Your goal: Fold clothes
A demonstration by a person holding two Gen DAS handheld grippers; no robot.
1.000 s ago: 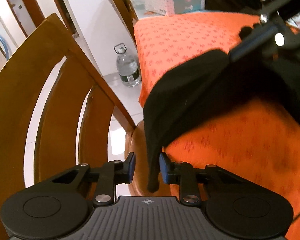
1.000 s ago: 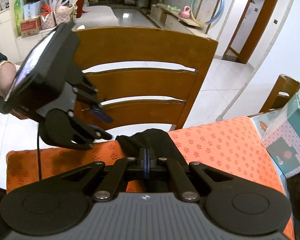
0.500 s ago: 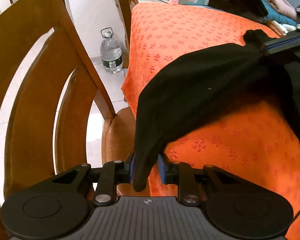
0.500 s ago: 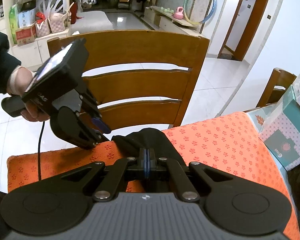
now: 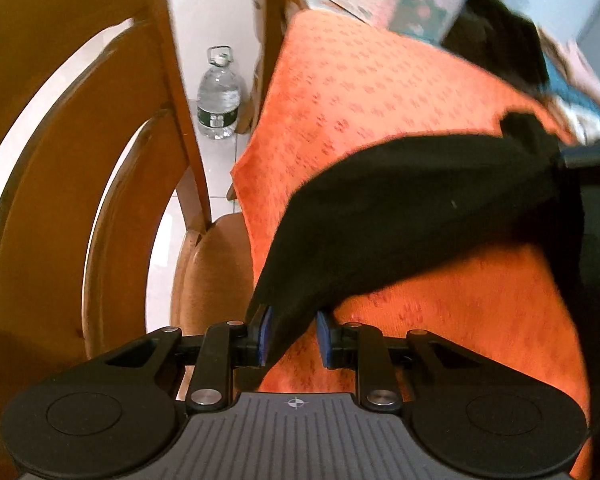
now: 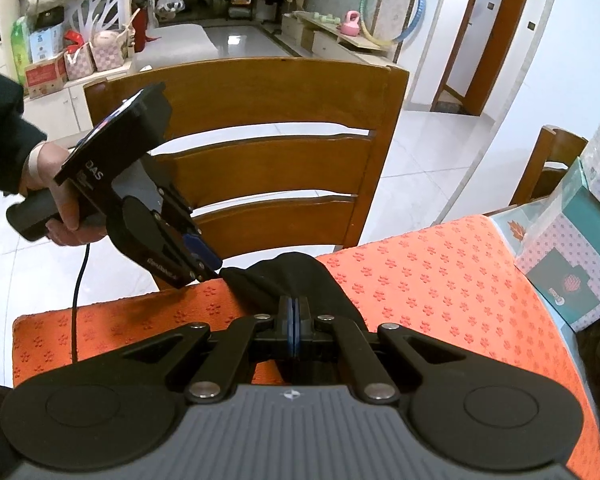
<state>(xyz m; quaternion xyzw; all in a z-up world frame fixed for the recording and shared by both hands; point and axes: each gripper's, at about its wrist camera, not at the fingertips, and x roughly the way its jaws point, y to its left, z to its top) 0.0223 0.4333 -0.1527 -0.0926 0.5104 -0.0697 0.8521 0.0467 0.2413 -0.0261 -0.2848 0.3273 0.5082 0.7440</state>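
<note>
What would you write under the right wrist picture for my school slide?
Right gripper pinches a black cloth over the orange tablecloth, left gripper at its other end, wooden chair behind.

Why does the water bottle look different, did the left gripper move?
Yes. The left gripper swung: the fixed water bottle climbed from mid-frame towards the top, so the camera tipped downward over the orange tablecloth.

Black garment (image 5: 412, 208) draped over orange tabletop

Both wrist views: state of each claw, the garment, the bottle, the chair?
left claw: open, pads either side of a hanging corner of the cloth, not clamped.
right claw: shut on the black garment.
black garment: unfolded, stretched between the claws above the orange table cover.
water bottle: upright on floor, capped.
wooden chair: upright at the table.
</note>
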